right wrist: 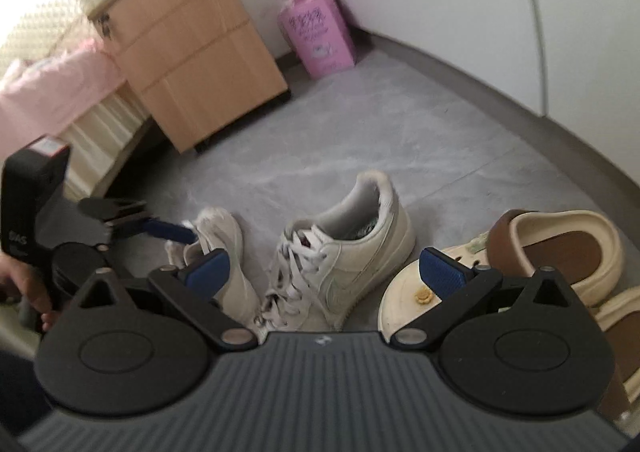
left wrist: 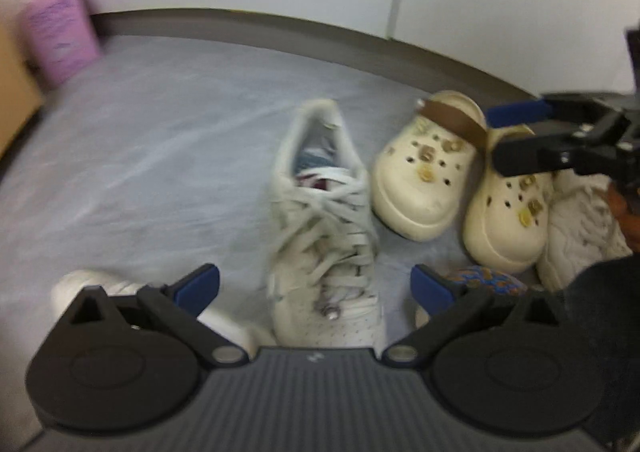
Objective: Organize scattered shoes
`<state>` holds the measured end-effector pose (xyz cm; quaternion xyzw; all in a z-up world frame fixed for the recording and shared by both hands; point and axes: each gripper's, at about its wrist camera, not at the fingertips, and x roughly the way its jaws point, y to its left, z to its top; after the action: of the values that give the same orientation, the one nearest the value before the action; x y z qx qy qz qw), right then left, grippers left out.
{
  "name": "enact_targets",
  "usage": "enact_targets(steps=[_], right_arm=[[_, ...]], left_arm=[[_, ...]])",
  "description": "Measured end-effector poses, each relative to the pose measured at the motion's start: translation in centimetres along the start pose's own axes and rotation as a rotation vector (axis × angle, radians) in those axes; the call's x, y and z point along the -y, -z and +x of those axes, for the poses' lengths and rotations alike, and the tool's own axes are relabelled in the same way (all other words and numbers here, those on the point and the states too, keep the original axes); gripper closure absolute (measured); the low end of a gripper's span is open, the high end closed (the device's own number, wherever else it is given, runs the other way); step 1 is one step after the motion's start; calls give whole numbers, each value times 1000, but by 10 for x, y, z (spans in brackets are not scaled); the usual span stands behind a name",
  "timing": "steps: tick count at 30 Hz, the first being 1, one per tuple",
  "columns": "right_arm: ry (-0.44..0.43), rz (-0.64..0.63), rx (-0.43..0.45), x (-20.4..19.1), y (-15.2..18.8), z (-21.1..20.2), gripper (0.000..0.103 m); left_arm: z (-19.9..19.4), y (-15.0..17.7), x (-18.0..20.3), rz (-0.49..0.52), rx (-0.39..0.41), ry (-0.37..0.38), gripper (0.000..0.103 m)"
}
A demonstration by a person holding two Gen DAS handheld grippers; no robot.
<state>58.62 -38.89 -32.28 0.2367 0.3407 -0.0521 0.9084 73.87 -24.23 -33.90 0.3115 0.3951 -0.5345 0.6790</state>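
- I judged the step as lining up a grasp on the laced sneaker (left wrist: 324, 220); the clogs (left wrist: 424, 168) already stood paired by the wall at my two o'clock in the left view, so the sneakers seemed the ones left.
- The floor (left wrist: 160, 156) lay bare from nine to twelve o'clock, room to set a pair.
- The sneaker lay at twelve o'clock of the left claw (left wrist: 316, 286), toe between its wide-open jaws, not touched that I could tell.
- A second pale shoe (left wrist: 92, 284) sat at nine o'clock, just beside the left finger.
- The right claw (right wrist: 326, 270) was also wide and empty, the sneaker at its twelve.
- Next I would need to close on the sneaker's sidewall, clear of the loose laces.
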Motion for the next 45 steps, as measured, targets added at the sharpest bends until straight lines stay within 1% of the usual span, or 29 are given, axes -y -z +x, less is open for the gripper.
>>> enact_targets(steps=[2, 4, 6, 8, 10, 12, 13, 14, 16, 17, 18, 19, 21, 22, 24, 26, 31, 33, 36, 37, 39, 40, 41, 42, 43, 44, 45], right_arm=[[3, -7, -15, 0, -4, 11, 0], [40, 6, -4, 5, -13, 28, 0], [82, 60, 6, 15, -15, 34, 0], [156, 73, 18, 23, -15, 30, 0], [239, 73, 31, 29, -16, 25, 0], [276, 101, 41, 38, -20, 24, 0], [298, 122, 44, 43, -23, 24, 0], [320, 143, 46, 49, -26, 24, 0], [355, 154, 35, 55, -29, 26, 0], [364, 150, 28, 55, -28, 25, 0], [366, 151, 19, 55, -25, 24, 0], [359, 156, 11, 55, -24, 25, 0], [333, 179, -13, 56, -20, 26, 0], [322, 174, -15, 54, -20, 26, 0], [303, 159, -13, 51, -21, 26, 0], [283, 139, 15, 46, -22, 22, 0], [263, 159, 25, 46, -17, 14, 0], [272, 171, 31, 46, -17, 11, 0], [276, 199, 77, 46, -21, -2, 0], [265, 171, 71, 44, -26, -3, 0], [240, 104, 53, 37, -37, -2, 0], [212, 45, 32, 31, -43, -1, 0], [193, 0, 20, 26, -48, 0, 0], [158, -105, 6, 15, -59, 0, 0], [125, -194, -5, 5, -68, -1, 0], [104, -248, -15, -1, -74, -1, 0], [65, -374, -39, -14, -87, 0, 0]], left_arm=[[14, -3, -2, 17, 3, 3, 0], [31, -11, -6, 18, 0, 10, 0], [50, -22, -15, -45, -23, 34, 0], [61, -28, -23, -92, -33, 70, 0], [74, -34, -27, -107, -42, 75, 0], [89, -40, -29, -100, -58, 96, 0], [93, -41, -29, -97, -63, 95, 0], [102, -44, -28, -98, -84, 97, 0], [120, -46, -31, -141, -162, 116, 0], [126, -46, -34, -173, -179, 135, 3], [131, -45, -37, -198, -192, 151, 7], [131, -45, -37, -195, -188, 154, 9], [130, -47, -35, -161, -185, 152, 13], [129, -48, -34, -138, -188, 150, 14], [130, -52, -37, -135, -210, 156, 16], [131, -58, -38, -119, -218, 140, 17], [144, -93, -45, -50, -235, 104, 18], [148, -106, -49, 3, -212, 82, 17], [150, -116, -57, 63, -186, 41, 15], [149, -116, -61, 53, -192, 34, 15], [145, -115, -77, -17, -224, 6, 13], [139, -113, -82, -45, -220, -9, 13], [128, -111, -84, -56, -192, 0, 11], [117, -110, -87, -68, -164, 8, 6], [104, -108, -90, -84, -133, 18, 4], [83, -103, -95, -122, -85, 34, 3], [65, -98, -100, -156, -44, 46, 3]])
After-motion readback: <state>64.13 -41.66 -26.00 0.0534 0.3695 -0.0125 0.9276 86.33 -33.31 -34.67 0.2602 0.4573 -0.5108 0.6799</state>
